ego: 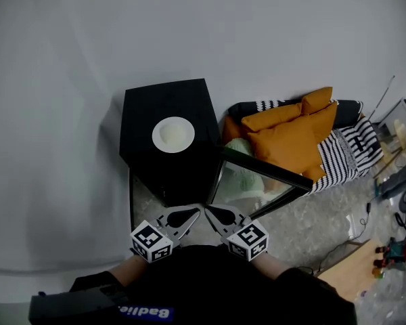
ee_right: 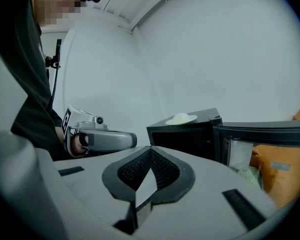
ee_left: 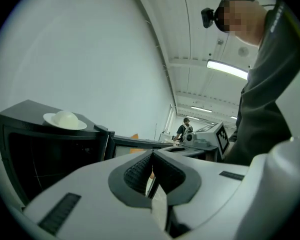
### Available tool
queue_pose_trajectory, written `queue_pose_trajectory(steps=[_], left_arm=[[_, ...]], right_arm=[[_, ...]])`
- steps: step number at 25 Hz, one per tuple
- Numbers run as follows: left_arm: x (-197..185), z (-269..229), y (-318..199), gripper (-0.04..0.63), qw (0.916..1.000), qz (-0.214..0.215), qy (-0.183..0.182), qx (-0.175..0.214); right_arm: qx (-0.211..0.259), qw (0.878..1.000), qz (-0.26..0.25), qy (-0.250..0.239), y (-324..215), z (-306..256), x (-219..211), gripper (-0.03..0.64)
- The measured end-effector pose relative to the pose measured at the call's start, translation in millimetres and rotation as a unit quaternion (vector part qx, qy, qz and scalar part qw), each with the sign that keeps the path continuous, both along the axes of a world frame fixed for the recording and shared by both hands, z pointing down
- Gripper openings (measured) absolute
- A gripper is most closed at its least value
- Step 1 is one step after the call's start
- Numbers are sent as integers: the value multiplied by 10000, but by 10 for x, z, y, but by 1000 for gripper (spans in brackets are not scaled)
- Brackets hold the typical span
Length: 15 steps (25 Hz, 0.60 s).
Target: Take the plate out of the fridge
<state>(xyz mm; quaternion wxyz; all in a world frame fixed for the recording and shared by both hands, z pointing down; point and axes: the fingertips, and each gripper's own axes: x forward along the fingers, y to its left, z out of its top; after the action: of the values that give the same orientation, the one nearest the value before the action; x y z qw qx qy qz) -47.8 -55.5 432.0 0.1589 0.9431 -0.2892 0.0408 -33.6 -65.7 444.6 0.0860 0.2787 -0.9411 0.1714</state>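
Observation:
A white plate [ego: 173,134] with a pale round lump on it rests on top of the small black fridge [ego: 155,103]; the same plate [ee_left: 65,120] [ee_right: 181,118] shows in both gripper views. The fridge's glass door [ego: 257,181] hangs open to the right. My left gripper [ego: 197,210] and right gripper [ego: 208,210] hover side by side in front of the fridge, tips almost meeting. Both are shut with nothing held: the left gripper [ee_left: 151,167] and right gripper [ee_right: 150,160] have their pads pressed together.
A black-and-white striped couch [ego: 352,151] with orange cushions [ego: 291,137] stands right of the fridge. Cables lie on the floor at the far right [ego: 392,181]. A grey wall [ego: 88,39] runs behind the fridge. Another person [ee_left: 184,129] stands far off.

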Motion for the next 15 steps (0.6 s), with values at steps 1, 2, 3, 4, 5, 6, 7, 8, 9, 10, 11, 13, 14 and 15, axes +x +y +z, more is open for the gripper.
queue_pose_trajectory(steps=[1,2,3,4,5,6,7,8,9,10,11,13,14,15], left_arm=[[10,-5,21,9,10000,58,-28,44],[25,-6,49,9,9999,124,-60,82],[44,1,80,9,9997,191,-97,113],[61,15,108,8,9995,253,-133,140],[72,29,129,8,9993,302,-159,161],[76,37,143,8,9991,335,-172,179],[75,39,152,8,9990,356,-177,193],[72,34,159,8,9990,368,-178,205],[71,26,165,8,9989,375,-179,214],[71,15,171,8,9989,376,-178,219],[71,3,175,8,9989,372,-174,222],[61,-11,177,8,9990,357,-166,234],[56,-12,176,8,9990,349,-165,243],[54,-11,175,8,9990,344,-164,250]], right_arm=[[-1,10000,26,-16,-3,-4,6,8],[-5,10000,44,-30,-2,-5,10,8],[-7,10000,48,-41,4,-3,10,8],[-4,10000,36,-50,11,1,4,8],[3,10000,10,-53,19,11,-8,8],[10,10000,-26,-50,29,24,-25,8],[14,10000,-65,-45,40,35,-43,8],[14,9999,-101,-40,52,40,-58,8],[12,9999,-131,-33,63,41,-69,8],[9,9999,-151,-24,72,39,-72,8],[11,9999,-162,-14,77,36,-72,8],[31,9999,-166,3,78,28,-70,8],[42,9999,-167,7,78,24,-70,8],[50,9998,-169,9,79,22,-70,8]])
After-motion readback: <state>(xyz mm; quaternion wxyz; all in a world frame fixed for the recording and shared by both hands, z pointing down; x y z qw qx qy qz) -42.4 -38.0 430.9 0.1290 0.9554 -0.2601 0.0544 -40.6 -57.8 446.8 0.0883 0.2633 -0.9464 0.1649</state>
